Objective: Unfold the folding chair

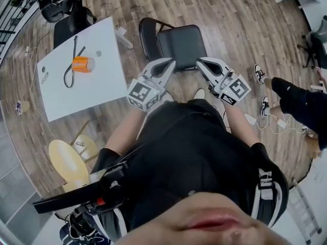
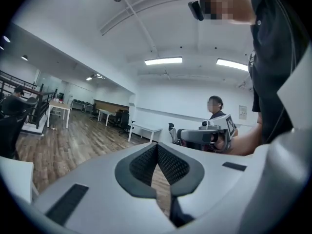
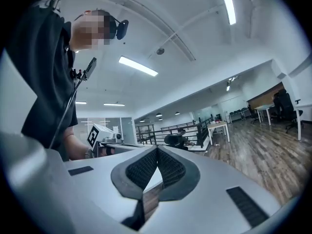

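In the head view, the chair (image 1: 182, 46) is standing open on the floor, right of the white table (image 1: 104, 40) and just beyond the left gripper (image 1: 169, 63) and the right gripper (image 1: 201, 62).

In the left gripper view, the left gripper's jaws are pressing together on nothing.

In the right gripper view, the right gripper's jaws are likewise pressing together on nothing.

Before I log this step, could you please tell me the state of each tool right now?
Left tool: closed, holding nothing.
Right tool: closed, holding nothing.
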